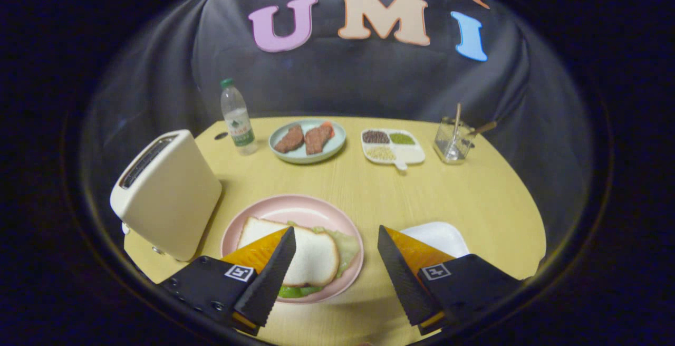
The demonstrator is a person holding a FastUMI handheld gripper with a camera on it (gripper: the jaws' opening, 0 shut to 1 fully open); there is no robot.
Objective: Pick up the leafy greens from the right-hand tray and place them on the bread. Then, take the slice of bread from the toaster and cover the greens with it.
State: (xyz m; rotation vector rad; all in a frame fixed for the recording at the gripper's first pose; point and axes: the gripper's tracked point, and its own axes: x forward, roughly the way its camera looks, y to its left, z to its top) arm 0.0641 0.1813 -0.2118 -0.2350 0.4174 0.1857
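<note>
A staged kitchen table inside a recording booth, not a real home.

Black cloth (369,82) hangs in folds behind a round, pale wooden tabletop (474,198), closing it off like a set. The tabletop is laid out for a meal: a cream toaster (166,193), a pink plate (295,211) with a sandwich (311,256), a blue plate (307,154) of meat slices (305,138), a divided dish (393,148) of grains, a water bottle (237,116), a glass cup (451,143) with utensils, and a white tray (440,235). The gripper (336,251) reaches in over the plate with its fingers spread apart, holding nothing, which marks this as a rig for recorded demonstrations.
</note>
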